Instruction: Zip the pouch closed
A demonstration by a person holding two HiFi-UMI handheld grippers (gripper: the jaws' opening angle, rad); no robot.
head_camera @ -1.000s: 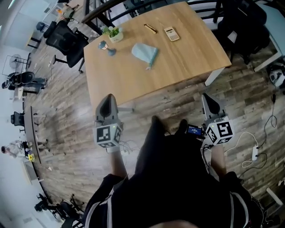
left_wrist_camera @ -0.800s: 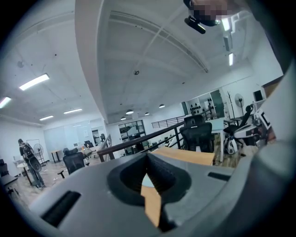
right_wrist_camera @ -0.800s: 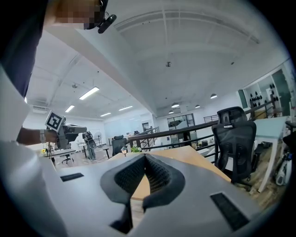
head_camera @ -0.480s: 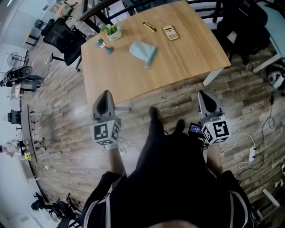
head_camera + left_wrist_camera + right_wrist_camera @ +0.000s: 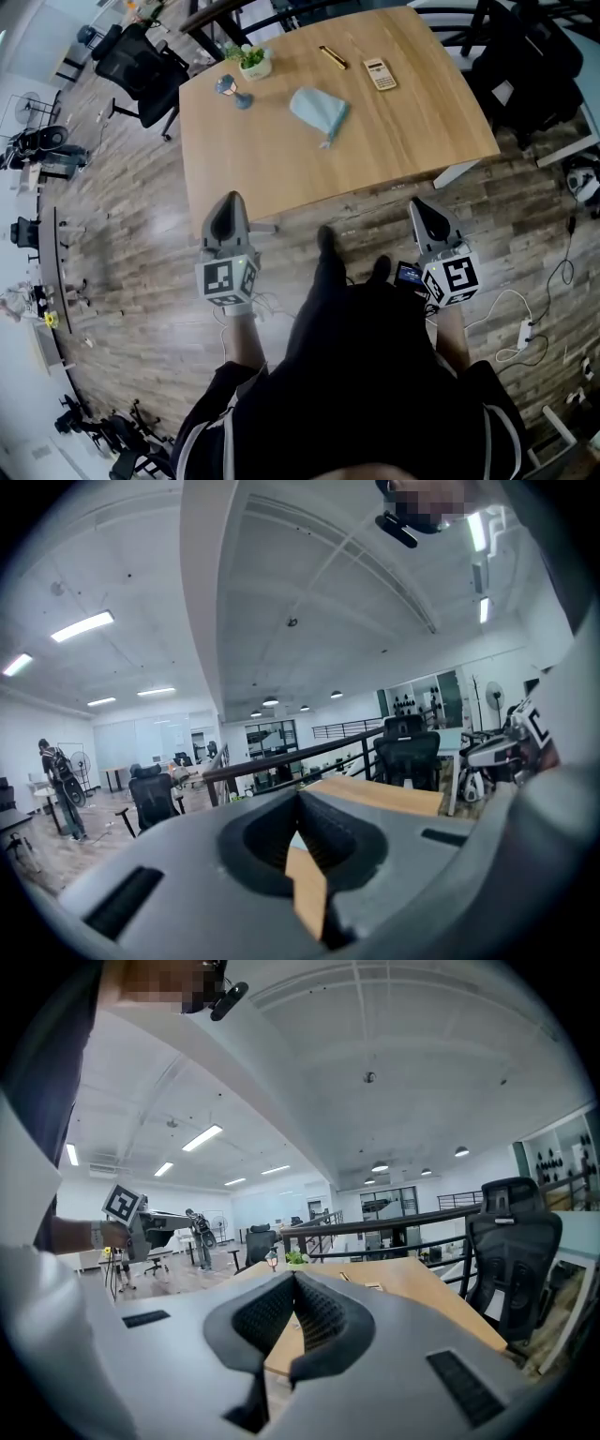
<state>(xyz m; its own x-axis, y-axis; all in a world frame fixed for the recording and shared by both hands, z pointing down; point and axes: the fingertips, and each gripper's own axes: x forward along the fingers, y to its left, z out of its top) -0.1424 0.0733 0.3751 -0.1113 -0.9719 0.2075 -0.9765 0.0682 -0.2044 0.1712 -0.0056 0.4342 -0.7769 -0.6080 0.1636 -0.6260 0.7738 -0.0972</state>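
Note:
A light blue pouch point(image 5: 319, 111) lies on the wooden table point(image 5: 281, 159), toward its far middle. Both grippers hang over the floor short of the table's near edge, well away from the pouch. My left gripper point(image 5: 229, 199) is shut and empty, with its tip close to the table's left front corner. My right gripper point(image 5: 418, 203) is also shut with nothing in it, below the table's right front edge. In the left gripper view the left gripper point(image 5: 300, 795) has its jaws closed together. The right gripper view shows the right gripper point(image 5: 294, 1275) the same way, with the table point(image 5: 412, 1290) ahead.
On the table's far side stand a small potted plant point(image 5: 251, 62), a blue ornament point(image 5: 230, 89), a gold bar-shaped thing point(image 5: 332, 57) and a calculator point(image 5: 381, 74). Black office chairs point(image 5: 141, 70) flank the table. A railing runs behind it. Cables lie on the floor at right point(image 5: 525, 328).
The right gripper has shifted left in the head view and the left one has drifted slightly. Both stay shut. The pouch lies where it was on the table.

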